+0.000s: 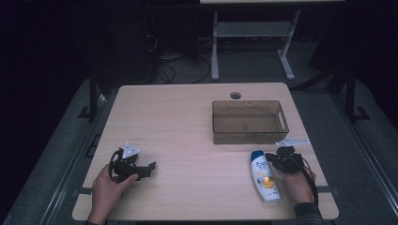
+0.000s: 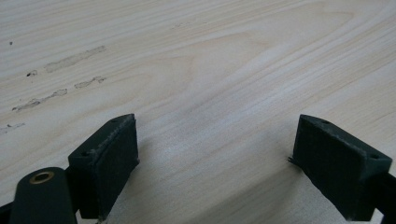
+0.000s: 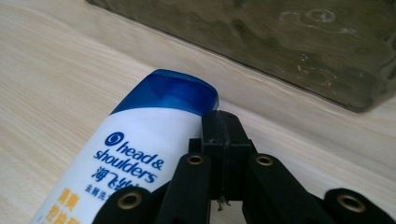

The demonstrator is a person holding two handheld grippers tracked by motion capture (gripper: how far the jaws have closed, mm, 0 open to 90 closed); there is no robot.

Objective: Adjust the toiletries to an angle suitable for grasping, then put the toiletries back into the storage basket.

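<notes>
the shampoo bottle (image 1: 264, 176) lies flat on the table (image 1: 187, 140) near my right edge, blue cap (image 3: 168, 93) pointing away from me toward the clear plastic bin (image 1: 248, 122), which stands a little beyond it, near but apart. my right gripper (image 1: 273, 159) sits just beside the bottle's cap end, on its right; in the right gripper view its two pads are pressed flat together with nothing between them, their tips (image 3: 223, 128) right at the cap's shoulder. so it holds nothing yet.

as i judge it, the step in hand is getting a grip on the bottle, probably to lift it into the bin. to do that well i should open these jaws wide first, since the body is broad, then come over the white body below the cap rather than the cap itself. closing across the narrower thickness would seat it better. squeeze slowly: the plastic looks smooth and could squirt sideways.

my left gripper (image 1: 148, 168) rests far off on the left of the table, jaws spread wide over bare wood, empty.
</notes>
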